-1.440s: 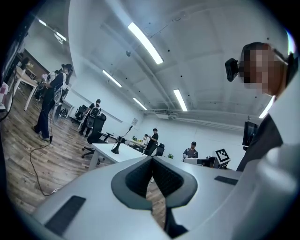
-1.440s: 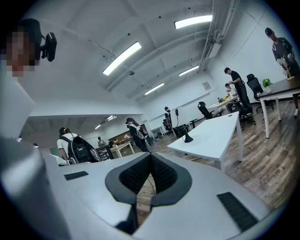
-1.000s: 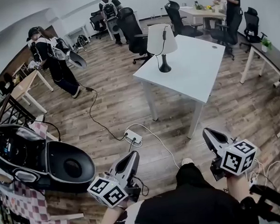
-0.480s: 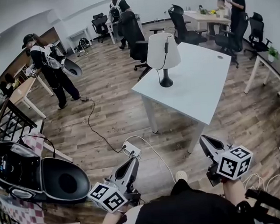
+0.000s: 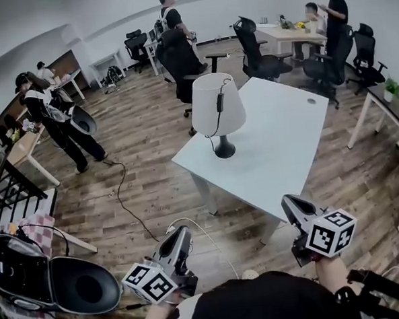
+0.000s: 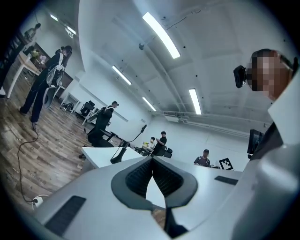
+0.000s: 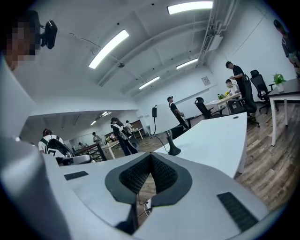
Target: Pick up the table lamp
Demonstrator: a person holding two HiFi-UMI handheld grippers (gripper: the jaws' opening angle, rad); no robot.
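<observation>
Table lamp [image 5: 218,110], white conical shade on black stem and round black base: upright near the left corner of white rectangular table [image 5: 289,136], black cord with inline switch draped down the shade. Untouched; not lifted. Seen also in right gripper view [image 7: 174,149], ahead of the jaws and well apart from them.

Left gripper [image 5: 184,232], grey two-jaw tong with marker cube: clenched, ribbed pads together, nothing between. Low in head view, over brown wood-plank floor [image 5: 152,158], short of the table's near edge, well apart from lamp.

Right gripper [image 5: 287,201], same build: clenched likewise, empty, near the table's near corner in head view, well apart from lamp.

Progress, judged: approach only. No reach, no contact, no grasp. Left to do: close the gap to the table, open the jaws, take hold at stem or base (shade likely too wide and soft for these jaws), lift clear of tabletop. Cord worth minding on the lift: could snag or drag.

Surroundings: black office chairs [image 5: 180,59] behind table, several people standing about the room.
</observation>
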